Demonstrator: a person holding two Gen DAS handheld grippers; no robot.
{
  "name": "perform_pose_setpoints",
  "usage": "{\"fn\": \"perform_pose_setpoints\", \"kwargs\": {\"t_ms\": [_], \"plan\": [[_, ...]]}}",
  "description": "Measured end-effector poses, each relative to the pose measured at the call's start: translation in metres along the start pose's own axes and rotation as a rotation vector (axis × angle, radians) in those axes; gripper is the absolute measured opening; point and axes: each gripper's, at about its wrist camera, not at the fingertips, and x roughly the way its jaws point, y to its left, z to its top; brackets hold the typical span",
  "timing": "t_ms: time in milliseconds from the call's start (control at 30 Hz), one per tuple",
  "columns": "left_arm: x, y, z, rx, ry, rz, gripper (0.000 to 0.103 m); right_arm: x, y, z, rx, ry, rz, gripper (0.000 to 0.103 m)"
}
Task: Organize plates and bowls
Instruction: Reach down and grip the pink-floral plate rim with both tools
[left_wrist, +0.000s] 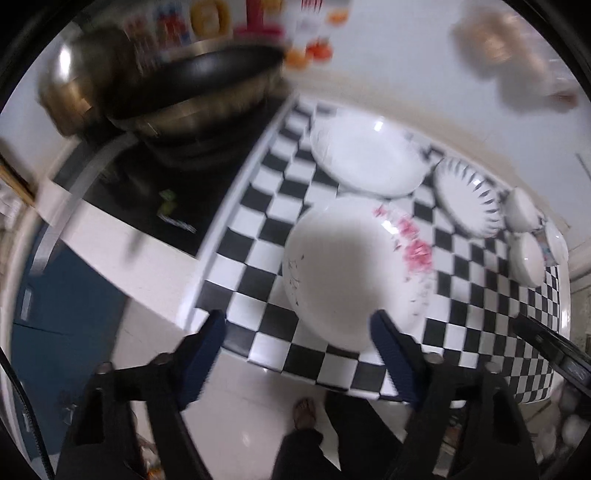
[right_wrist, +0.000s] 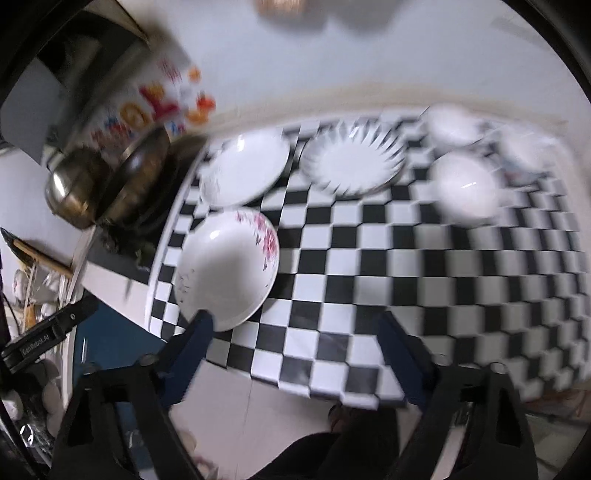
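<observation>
Both grippers, left gripper (left_wrist: 297, 325) and right gripper (right_wrist: 295, 326), held apart, empty. Floral plate (left_wrist: 347, 273) near worktop (right_wrist: 369, 266) edge: could be pushed off by careless approach.

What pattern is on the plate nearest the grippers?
White plate with pink flowers along one side; clearest in the right wrist view.

A black-and-white checkered cloth (right_wrist: 369, 266) covers the table. At its left side a dark stove top (left_wrist: 155, 192) carries a wide black pan (left_wrist: 192, 88), and just beside the pan stands a shiny metal pot (right_wrist: 74, 192). Behind them, a colourful poster (right_wrist: 155, 107) leans against the white wall (left_wrist: 399, 48).
</observation>
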Motion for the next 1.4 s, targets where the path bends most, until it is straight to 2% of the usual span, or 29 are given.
{"fn": "perform_pose_setpoints", "kwargs": {"t_ms": [33,133,267,333,433,467,533,733,867,1133,1400], "plan": [[0.017,0.003,0.006,-0.008,0.031,0.005,0.062,0.024,-0.001,0.010,-0.002,0.036,0.009,0.070],[0.064,0.008,0.024,-0.027,0.124,0.009,0.059,0.087,-0.003,0.040,0.008,0.130,0.045,0.061],[0.107,0.008,0.043,-0.022,0.185,-0.011,0.059,0.149,0.000,0.067,0.022,0.240,0.094,0.050],[0.128,0.005,0.050,-0.008,0.228,-0.029,0.057,0.166,0.004,0.073,0.010,0.277,0.107,0.044],[0.149,0.002,0.052,0.013,0.282,-0.052,0.037,0.184,0.009,0.075,-0.013,0.336,0.118,0.029],[0.149,-0.001,0.053,0.012,0.281,-0.076,0.034,0.187,0.010,0.074,-0.021,0.350,0.114,0.024],[0.147,-0.005,0.052,0.025,0.280,-0.060,0.034,0.195,0.012,0.073,-0.036,0.379,0.113,0.015],[0.141,-0.028,0.040,0.058,0.291,-0.037,0.034,0.188,0.009,0.069,-0.046,0.384,0.080,0.015],[0.124,-0.057,0.027,0.082,0.280,-0.067,0.034,0.169,-0.006,0.064,-0.036,0.369,0.073,0.015],[0.089,-0.142,-0.001,0.191,0.250,-0.145,0.034,0.103,-0.081,0.055,0.058,0.295,0.043,0.015],[0.087,-0.206,-0.015,0.334,0.262,-0.185,0.034,0.056,-0.158,0.032,0.181,0.243,-0.001,0.015]]}}
